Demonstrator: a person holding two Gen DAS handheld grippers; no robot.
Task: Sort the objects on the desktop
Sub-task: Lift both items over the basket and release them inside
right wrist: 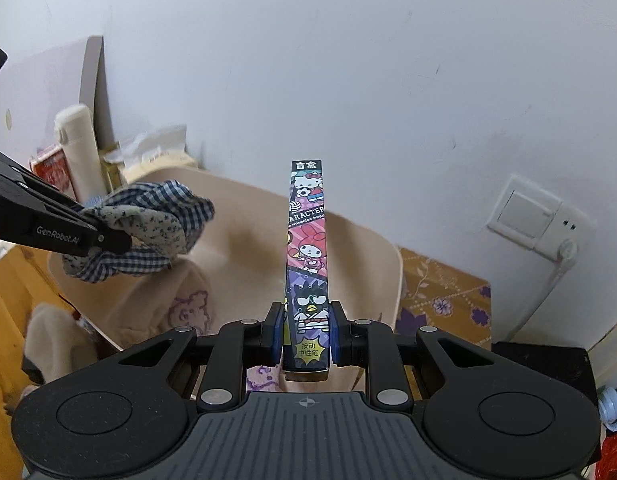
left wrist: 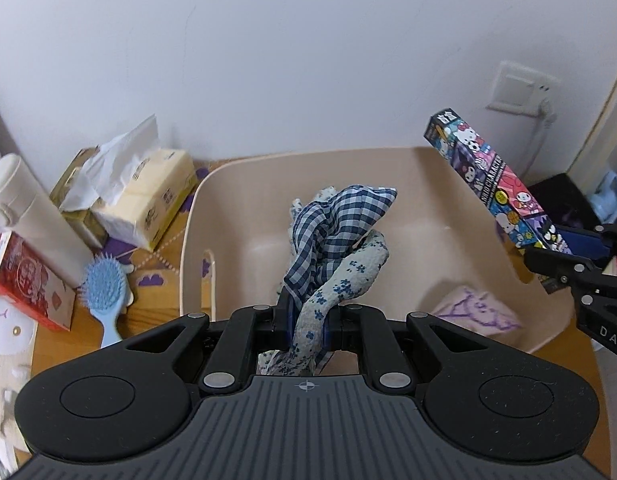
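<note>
My left gripper is shut on a bundle of blue checked and floral cloth, held above a beige plastic bin. The cloth and left gripper also show in the right wrist view, over the bin. My right gripper is shut on a long cartoon-printed pen box, held upright over the bin's right side. The box and right gripper show at the right of the left wrist view. A pale purple-patterned cloth lies in the bin.
On the wooden desk left of the bin are a tissue pack, a white flask, a red box and a blue hairbrush. A wall socket is behind on the right.
</note>
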